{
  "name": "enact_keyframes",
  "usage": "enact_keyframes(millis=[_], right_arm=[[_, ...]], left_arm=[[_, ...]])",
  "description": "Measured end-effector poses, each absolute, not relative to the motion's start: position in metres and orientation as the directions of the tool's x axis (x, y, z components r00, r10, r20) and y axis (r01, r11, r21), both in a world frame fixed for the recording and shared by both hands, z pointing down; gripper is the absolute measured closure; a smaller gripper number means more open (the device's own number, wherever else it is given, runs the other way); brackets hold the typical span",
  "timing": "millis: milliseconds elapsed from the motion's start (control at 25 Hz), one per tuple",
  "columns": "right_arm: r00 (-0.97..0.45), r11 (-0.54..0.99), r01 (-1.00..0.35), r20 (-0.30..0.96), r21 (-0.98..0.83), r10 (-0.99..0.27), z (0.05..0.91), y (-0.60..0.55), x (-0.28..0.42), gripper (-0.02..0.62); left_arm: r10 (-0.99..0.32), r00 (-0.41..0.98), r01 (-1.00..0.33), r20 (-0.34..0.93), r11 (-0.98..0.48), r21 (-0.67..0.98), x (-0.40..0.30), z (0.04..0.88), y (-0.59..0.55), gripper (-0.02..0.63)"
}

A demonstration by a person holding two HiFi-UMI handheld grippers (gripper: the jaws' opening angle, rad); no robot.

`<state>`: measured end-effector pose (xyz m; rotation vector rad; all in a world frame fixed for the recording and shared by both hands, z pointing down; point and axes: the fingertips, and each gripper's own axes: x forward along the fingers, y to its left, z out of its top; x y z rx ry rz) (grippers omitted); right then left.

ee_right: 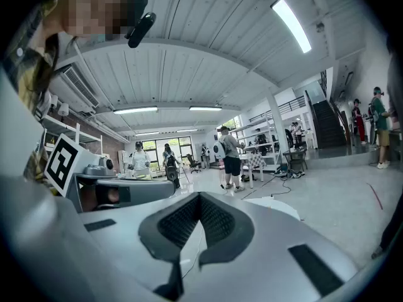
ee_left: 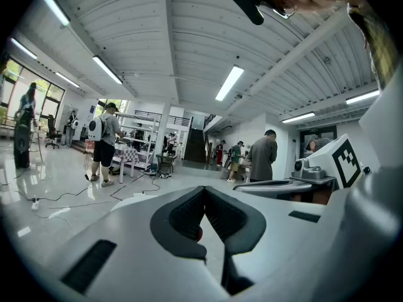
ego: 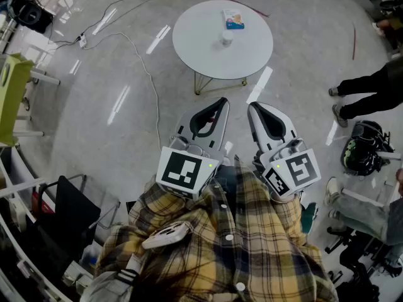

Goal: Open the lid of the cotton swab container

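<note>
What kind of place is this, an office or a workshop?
Probably a big open lab or workshop: cables trail across the polished floor, strip lights line a ribbed ceiling, and several people stand working in the background.

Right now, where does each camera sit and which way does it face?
Head view: on the person's head, looking steeply down at the round table, left gripper, right gripper and plaid shirt.
Left gripper view: on the left gripper, looking level along its shut fingers into the hall.
Right gripper view: on the right gripper, likewise along its shut fingers.
Shared: each gripper view catches the other gripper's marker cube.
</note>
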<state>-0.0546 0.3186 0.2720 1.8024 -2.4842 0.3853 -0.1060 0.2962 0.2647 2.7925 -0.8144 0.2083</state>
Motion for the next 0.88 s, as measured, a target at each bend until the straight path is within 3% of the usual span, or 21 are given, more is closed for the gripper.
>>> enact_keyframes(millis=[880], right_arm=[[-0.264, 0.225, -0.949, 0.168, -0.219, -0.950, 0.280, 0.274, -0.047, 0.578]], left_arm=[[-0.536, 0.818, -0.570, 0.211, -0.806, 0.161, -0.128, 0.273, 0.239, 0.586]])
